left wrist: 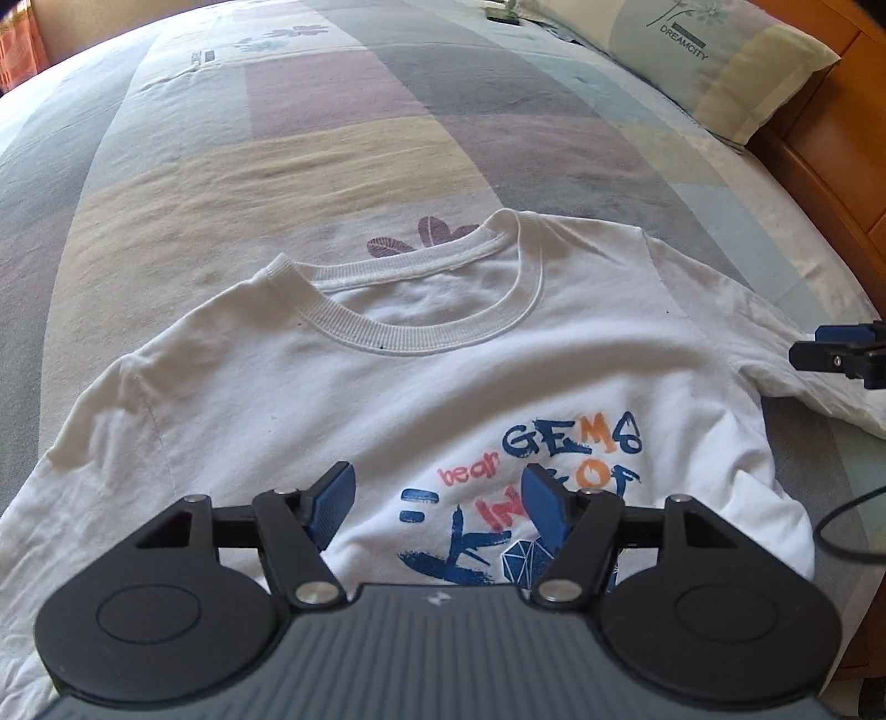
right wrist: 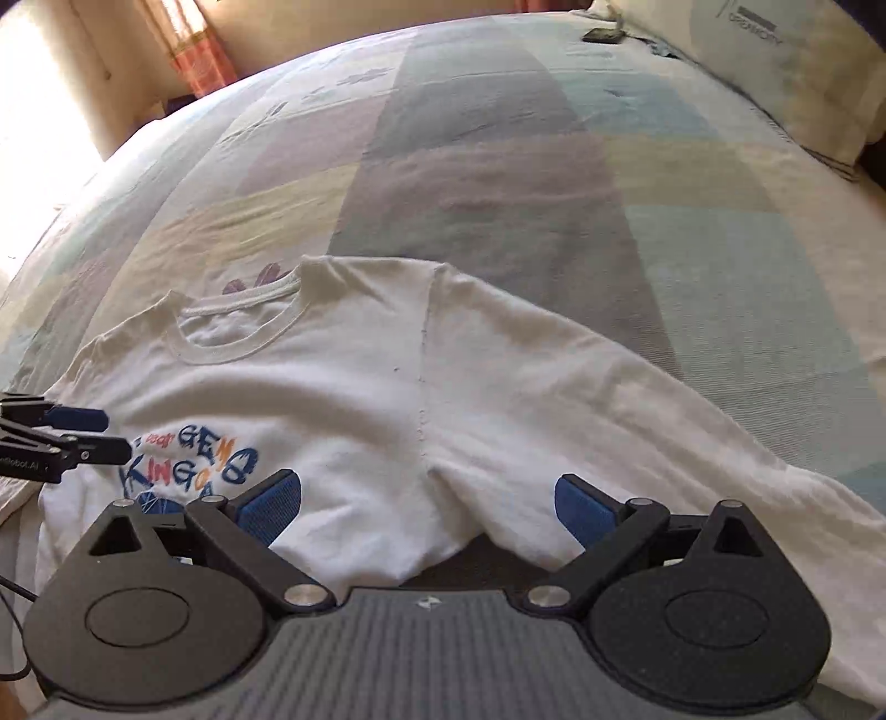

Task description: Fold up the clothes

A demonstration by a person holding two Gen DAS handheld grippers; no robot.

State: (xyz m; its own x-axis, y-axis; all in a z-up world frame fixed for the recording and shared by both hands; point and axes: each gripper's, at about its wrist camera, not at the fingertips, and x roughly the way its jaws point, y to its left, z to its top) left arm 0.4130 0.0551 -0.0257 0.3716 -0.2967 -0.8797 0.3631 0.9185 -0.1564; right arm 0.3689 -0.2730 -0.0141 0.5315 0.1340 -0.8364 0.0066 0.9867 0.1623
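Note:
A white long-sleeved T-shirt [left wrist: 343, 376] lies face up on the bed, collar [left wrist: 432, 338] away from me, with a blue and orange print [left wrist: 554, 459] on its chest. My left gripper [left wrist: 437, 490] hovers open over the print, with nothing between its blue pads. In the right wrist view the same shirt [right wrist: 354, 399] spreads its long sleeve [right wrist: 637, 410] out to the right. My right gripper [right wrist: 426, 493] stands wide open above the armpit seam and holds nothing. Each gripper shows in the other's view: the right gripper [left wrist: 836, 349] at the right edge, the left gripper [right wrist: 94, 437] at the left edge.
The shirt rests on a patchwork bedspread [left wrist: 277, 138] in pastel blocks. A pillow [left wrist: 709, 61] lies at the far right beside a wooden bed frame [left wrist: 830, 144]. A small dark object [right wrist: 601, 36] sits near the pillow. A black cable [left wrist: 841, 531] trails at the right.

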